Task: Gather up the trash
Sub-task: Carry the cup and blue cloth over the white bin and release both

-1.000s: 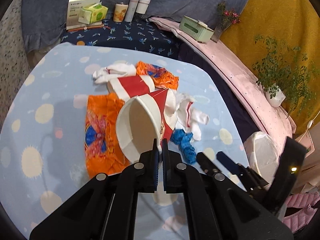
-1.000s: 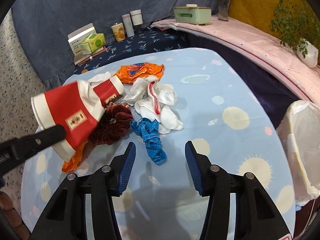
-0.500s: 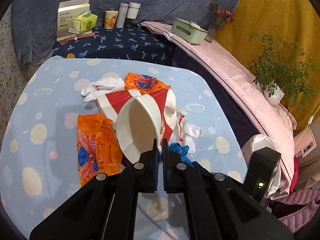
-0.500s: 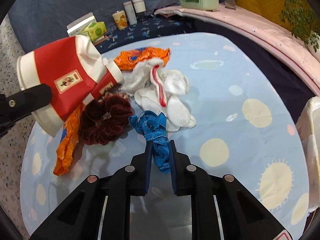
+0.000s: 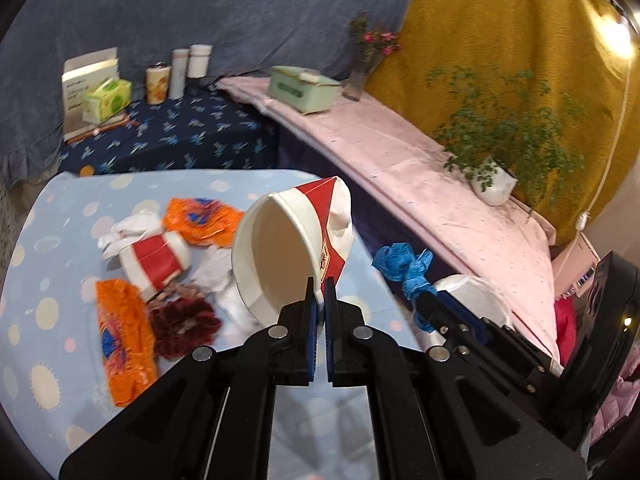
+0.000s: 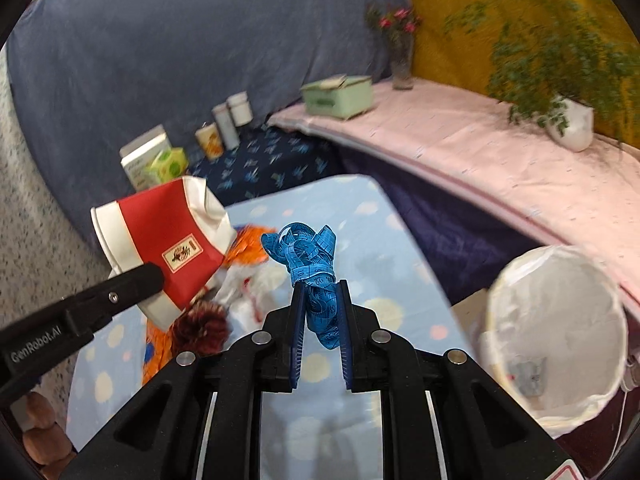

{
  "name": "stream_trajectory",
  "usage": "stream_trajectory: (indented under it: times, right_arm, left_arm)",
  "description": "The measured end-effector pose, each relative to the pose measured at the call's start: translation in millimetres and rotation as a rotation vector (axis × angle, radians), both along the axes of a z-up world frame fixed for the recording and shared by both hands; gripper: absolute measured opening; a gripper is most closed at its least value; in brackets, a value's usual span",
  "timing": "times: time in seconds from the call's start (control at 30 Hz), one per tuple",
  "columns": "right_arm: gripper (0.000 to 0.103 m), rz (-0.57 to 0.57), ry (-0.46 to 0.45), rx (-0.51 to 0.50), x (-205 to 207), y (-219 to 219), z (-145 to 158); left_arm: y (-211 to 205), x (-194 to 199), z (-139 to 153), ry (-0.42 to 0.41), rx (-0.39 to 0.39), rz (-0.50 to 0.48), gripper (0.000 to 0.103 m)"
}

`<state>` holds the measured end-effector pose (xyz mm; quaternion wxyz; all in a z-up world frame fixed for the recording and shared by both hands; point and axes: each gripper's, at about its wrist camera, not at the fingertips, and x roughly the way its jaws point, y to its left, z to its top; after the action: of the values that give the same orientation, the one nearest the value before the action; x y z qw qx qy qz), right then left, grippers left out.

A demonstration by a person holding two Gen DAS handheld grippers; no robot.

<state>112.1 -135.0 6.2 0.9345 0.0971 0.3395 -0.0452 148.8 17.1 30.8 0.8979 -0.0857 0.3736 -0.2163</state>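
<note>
The left gripper [image 5: 319,280] pinches the rim of a red-and-white paper bucket [image 5: 296,248], lifted above the table [image 5: 48,320]. Right of the bucket, the right gripper [image 5: 424,300] grips a blue tape [image 5: 404,266]. Left of the bucket lie a cup [image 5: 154,258], orange wrappers [image 5: 122,340] and a maroon scrunchie [image 5: 182,322].

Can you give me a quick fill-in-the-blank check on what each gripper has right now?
1. The left gripper pinches the rim of a red and white paper ____.
2. The right gripper holds a bundled tape measure coloured ____.
3. The white-lined bin sits to the ____ of the right gripper.

Missing words: cup; blue; right
</note>
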Motion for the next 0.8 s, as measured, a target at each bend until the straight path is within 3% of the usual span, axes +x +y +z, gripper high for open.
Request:
stream_trajectory:
  times: [0.33, 0.8]
  right_arm:
    - [0.014, -0.181, -0.103, -0.027, -50, -95, 44]
    - [0.014, -0.337, -0.092, -0.010, -97, -183, 31]
  left_arm:
    - [-103, -32, 34, -0.074, -0.003, -0.204, 0.003]
    - [-208, -56, 24, -0.056, 0.026, -0.373, 0.003]
